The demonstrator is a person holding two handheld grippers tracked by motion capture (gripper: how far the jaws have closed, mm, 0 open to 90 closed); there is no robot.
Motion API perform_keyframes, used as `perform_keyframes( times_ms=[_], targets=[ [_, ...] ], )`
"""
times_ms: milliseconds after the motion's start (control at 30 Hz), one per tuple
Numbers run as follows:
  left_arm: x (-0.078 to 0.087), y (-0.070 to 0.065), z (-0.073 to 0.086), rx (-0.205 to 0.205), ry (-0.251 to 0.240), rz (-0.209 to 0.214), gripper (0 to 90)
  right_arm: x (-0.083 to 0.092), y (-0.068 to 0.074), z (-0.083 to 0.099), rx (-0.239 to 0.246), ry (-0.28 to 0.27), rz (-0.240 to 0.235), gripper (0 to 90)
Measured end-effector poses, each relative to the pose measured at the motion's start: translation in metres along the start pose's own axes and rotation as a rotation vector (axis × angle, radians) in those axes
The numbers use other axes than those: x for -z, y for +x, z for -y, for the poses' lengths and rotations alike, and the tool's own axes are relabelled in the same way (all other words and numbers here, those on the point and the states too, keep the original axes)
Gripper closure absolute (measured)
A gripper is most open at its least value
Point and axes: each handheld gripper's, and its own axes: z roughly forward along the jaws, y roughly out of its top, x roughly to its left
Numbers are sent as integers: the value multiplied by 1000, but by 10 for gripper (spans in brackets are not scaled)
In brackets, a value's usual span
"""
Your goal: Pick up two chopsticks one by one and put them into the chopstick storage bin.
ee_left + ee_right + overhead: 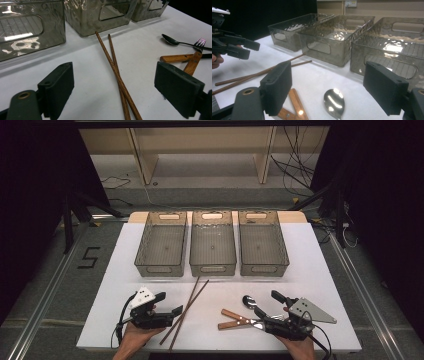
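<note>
Holding position: I have both tools low at the near edge of the white surface (320,270), nothing gripped yet.
Left hand-held gripper (176,311): jaws spread wide and empty, aimed toward the right; its own view looks along them at the chopsticks.
Chopsticks (186,309): two brown sticks lying crossed just right of that gripper, their far tips close to the middle bin, their near ends by the surface's near edge.
Right hand-held gripper (265,306): jaws also spread and empty, hovering over the cutlery cluster on the right.
Spoon (334,102): bowl up, lying flat between the right jaws as that gripper's view shows it, not touched.
Wooden-handled pieces (234,319): two handles lying crossed just left of the right gripper; the left gripper view shows one to be a fork (197,53).
Bins (212,243): three clear bins side by side at the far end, all looking empty.
Step in hand: I judge this is the approach before sorting cutlery into the bins.
Doing it well: I would bring the left jaws square across both sticks near where they cross, lower until the pads straddle them, then close slowly so neither stick rolls out.
Risk: thin, flat pieces on a smooth surface may slide away from the pads.
</note>
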Motion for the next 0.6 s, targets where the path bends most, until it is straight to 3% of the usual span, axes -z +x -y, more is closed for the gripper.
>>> perform_keyframes(
  times_ms=[333,600],
  targets=[
    [-1,-1,-1,5,18,-3,156,0,1,0,0,5,5,240],
    [-2,-7,-15,-10,134,-46,170,-1,2,0,10,15,6,241]
  ],
)
